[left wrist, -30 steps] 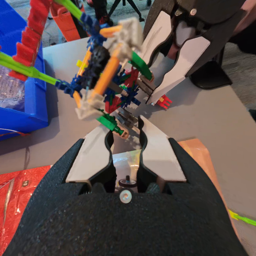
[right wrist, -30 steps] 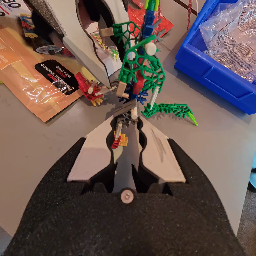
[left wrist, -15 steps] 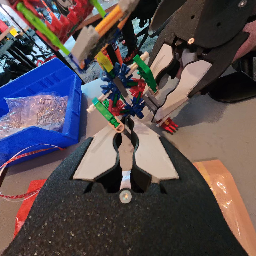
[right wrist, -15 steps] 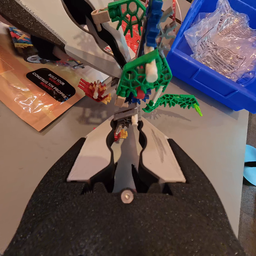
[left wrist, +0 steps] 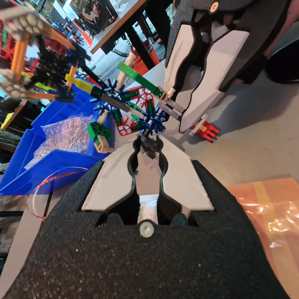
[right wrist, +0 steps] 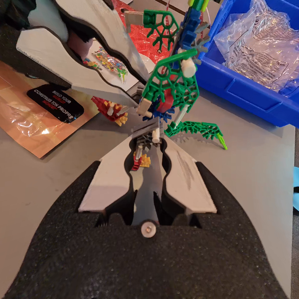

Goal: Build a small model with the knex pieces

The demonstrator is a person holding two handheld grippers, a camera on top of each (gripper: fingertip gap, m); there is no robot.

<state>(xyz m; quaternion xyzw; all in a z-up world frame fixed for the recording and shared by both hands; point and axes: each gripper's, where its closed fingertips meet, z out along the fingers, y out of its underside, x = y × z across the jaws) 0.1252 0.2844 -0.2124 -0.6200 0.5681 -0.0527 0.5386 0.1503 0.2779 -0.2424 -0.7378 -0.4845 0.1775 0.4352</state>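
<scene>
Both grippers pinch the same rod-and-connector toy model (right wrist: 169,90): the left gripper (left wrist: 148,142) is nearly closed on a dark grey connector, the right gripper (right wrist: 147,139) likewise on another grey hub. A blue bin (right wrist: 242,84) sits at two o'clock of the right gripper, an orange packet (right wrist: 24,116) at ten o'clock on the grey table (right wrist: 242,169).

Your left gripper (left wrist: 148,140) hid the dark piece it pinched. The toy model (left wrist: 126,105) blurred toward its orange-and-grey top, cut off at the left wrist view's upper-left edge.
</scene>
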